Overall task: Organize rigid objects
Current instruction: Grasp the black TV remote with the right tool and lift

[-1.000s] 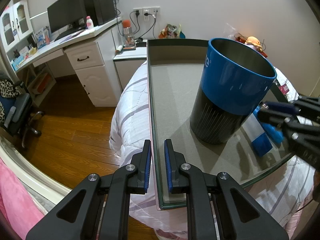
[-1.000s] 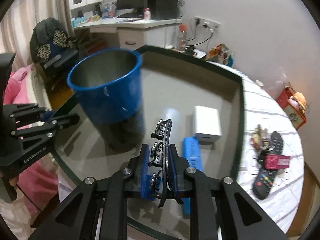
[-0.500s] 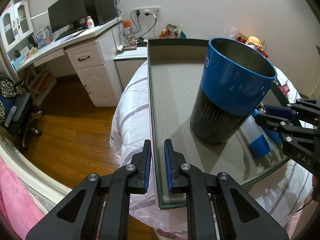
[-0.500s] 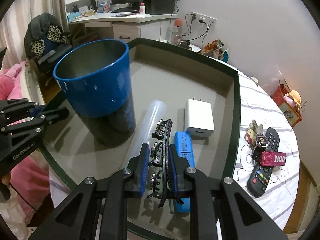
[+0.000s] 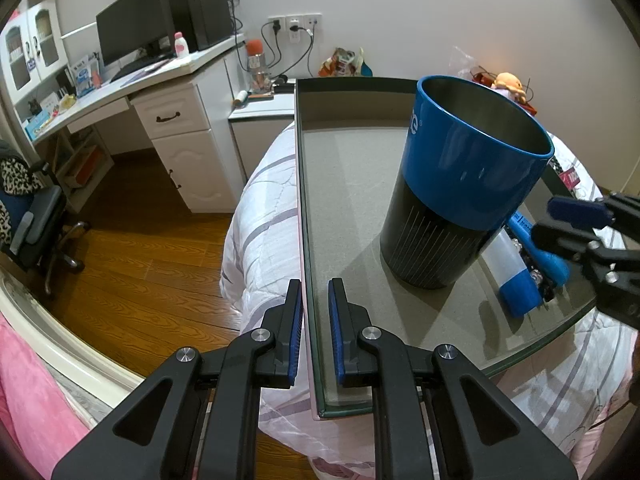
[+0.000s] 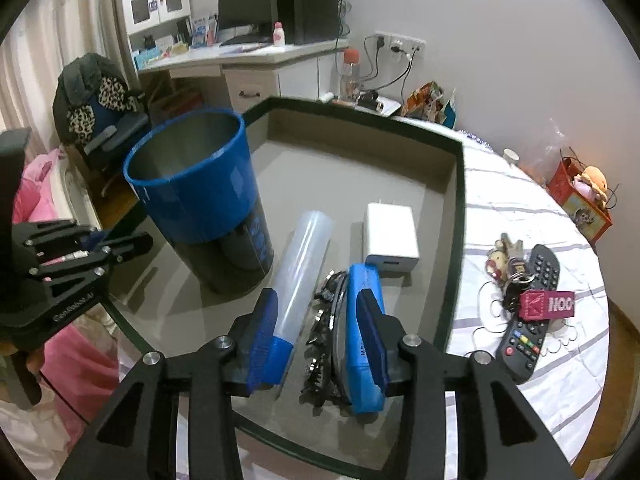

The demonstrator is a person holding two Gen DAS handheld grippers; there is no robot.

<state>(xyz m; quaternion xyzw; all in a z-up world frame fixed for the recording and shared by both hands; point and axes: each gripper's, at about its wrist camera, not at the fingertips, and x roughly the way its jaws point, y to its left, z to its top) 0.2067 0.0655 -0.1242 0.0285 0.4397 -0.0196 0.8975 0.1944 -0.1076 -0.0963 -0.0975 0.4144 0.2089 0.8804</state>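
Observation:
A blue and black cup (image 5: 464,188) (image 6: 204,200) stands upright on the glass tray table (image 5: 344,200). Beside it lie a clear tube with a blue cap (image 6: 302,264), a black hair clip (image 6: 324,336), a blue flat case (image 6: 362,328) and a white charger (image 6: 390,234). My right gripper (image 6: 320,332) is open, its jaws spread around the hair clip, which lies on the table between tube and case. My left gripper (image 5: 314,320) is nearly shut and empty, over the table's near left edge.
A remote (image 6: 532,312) and keys with a pink tag (image 6: 546,304) lie on the striped bedding right of the table. A white desk (image 5: 160,92) with a monitor and an office chair (image 5: 32,216) stand to the left over wooden floor.
My right gripper lowered the hair clip to the table between tube and case, then opened and let it go. My left gripper has not moved.

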